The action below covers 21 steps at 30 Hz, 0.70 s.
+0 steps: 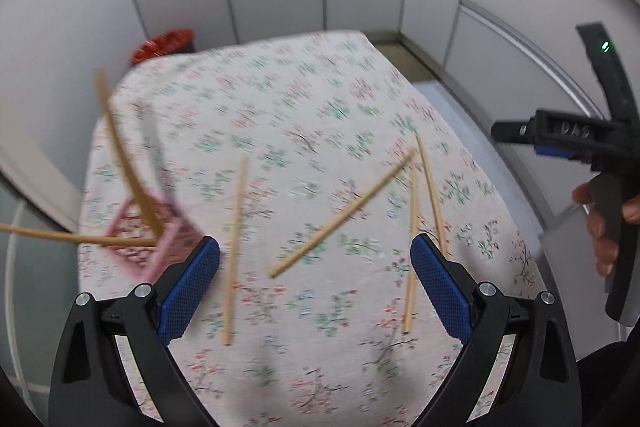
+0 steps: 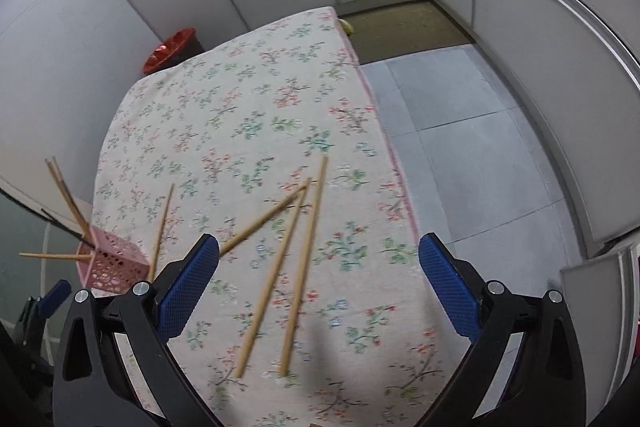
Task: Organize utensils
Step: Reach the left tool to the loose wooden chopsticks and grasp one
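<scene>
Hovering with both pairs of fingers (image 2: 319, 279) spread empty, pinch mid-shaft the light, stiff, slippery chopsticks (image 2: 305, 267) lying between them.

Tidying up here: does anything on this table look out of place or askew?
Yes. Four wooden chopsticks lie scattered and crossing on the floral tablecloth instead of in the pink holder at the left edge, where others stick out at odd angles.

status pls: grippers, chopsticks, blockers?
Left gripper, right gripper open, empty. Four chopsticks loose on tablecloth; some already in pink basket. No blockers.
</scene>
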{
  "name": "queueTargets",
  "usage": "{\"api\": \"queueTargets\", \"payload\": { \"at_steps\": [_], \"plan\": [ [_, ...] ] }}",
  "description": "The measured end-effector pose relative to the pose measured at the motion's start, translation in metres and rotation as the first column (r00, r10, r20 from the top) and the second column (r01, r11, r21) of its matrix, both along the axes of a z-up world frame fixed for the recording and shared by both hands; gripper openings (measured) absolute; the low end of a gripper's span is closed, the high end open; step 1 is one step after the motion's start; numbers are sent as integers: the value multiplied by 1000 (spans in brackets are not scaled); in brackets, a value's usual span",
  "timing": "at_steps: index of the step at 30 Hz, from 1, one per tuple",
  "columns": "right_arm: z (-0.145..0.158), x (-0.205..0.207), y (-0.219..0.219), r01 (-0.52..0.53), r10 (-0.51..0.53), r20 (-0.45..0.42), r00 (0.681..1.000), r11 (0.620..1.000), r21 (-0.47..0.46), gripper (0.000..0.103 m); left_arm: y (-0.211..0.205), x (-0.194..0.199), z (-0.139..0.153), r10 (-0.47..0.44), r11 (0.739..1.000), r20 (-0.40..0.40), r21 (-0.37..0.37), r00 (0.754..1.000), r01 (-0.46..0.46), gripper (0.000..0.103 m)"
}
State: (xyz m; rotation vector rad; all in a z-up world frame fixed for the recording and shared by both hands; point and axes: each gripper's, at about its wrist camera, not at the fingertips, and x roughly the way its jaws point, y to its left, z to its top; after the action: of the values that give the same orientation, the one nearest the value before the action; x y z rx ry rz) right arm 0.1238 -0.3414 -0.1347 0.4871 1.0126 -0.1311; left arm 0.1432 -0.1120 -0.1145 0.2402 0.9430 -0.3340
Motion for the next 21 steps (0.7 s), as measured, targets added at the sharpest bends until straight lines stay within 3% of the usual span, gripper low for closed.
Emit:
{"api": "queueTargets", "payload": {
  "at_steps": [4,8,11,14,17,21],
  "plan": [
    [-15,3,-15,24,-23,-35,999,999,26,96,-27,31,-23,-37,999,-93,0,995,37,89],
    [-24,6,-22,15,-13,-47,999,999,38,94,-53,63,-51,-102,994,-160,23,982,107,67],
    [-31,7,-25,0,4,-62,998,998,69,85,-71,85,-70,-135,988,-191,41,972,145,53],
    [-37,11,-26,-22,29,-78,997,996,84,75,-85,107,-86,-156,987,-247,8,956,163,43],
    [-44,15,-29,-27,35,-103,994,996,83,67,-96,119,-96,-184,983,-274,-26,944,184,38],
    [-53,17,-35,-16,29,-129,991,995,101,65,-112,131,-108,-211,977,-302,-29,930,212,37]
  ]
}}
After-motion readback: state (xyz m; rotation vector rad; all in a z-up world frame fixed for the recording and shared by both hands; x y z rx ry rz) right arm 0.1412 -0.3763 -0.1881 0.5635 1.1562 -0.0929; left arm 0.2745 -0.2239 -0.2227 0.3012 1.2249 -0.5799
